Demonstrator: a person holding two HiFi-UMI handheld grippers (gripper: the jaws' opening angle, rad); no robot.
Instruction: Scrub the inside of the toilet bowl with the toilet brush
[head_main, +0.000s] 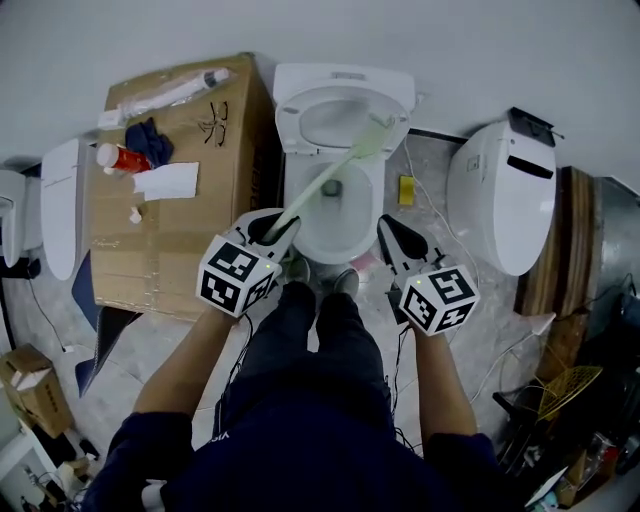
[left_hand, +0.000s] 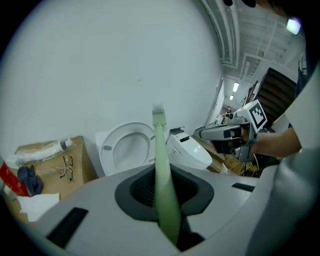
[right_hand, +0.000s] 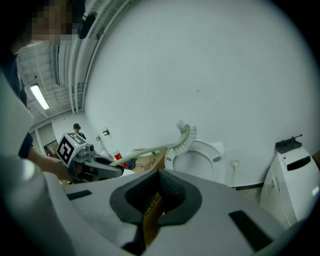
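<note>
The left gripper (head_main: 285, 228) clamps the pale-green toilet brush (head_main: 335, 177) at its handle end; it looks light, stiff and slightly springy. The right gripper (head_main: 390, 224) hangs closed.

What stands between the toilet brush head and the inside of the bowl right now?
Nothing visible does. The left gripper holds the toilet brush, its head up in front of the raised seat, over the open toilet bowl.
</note>
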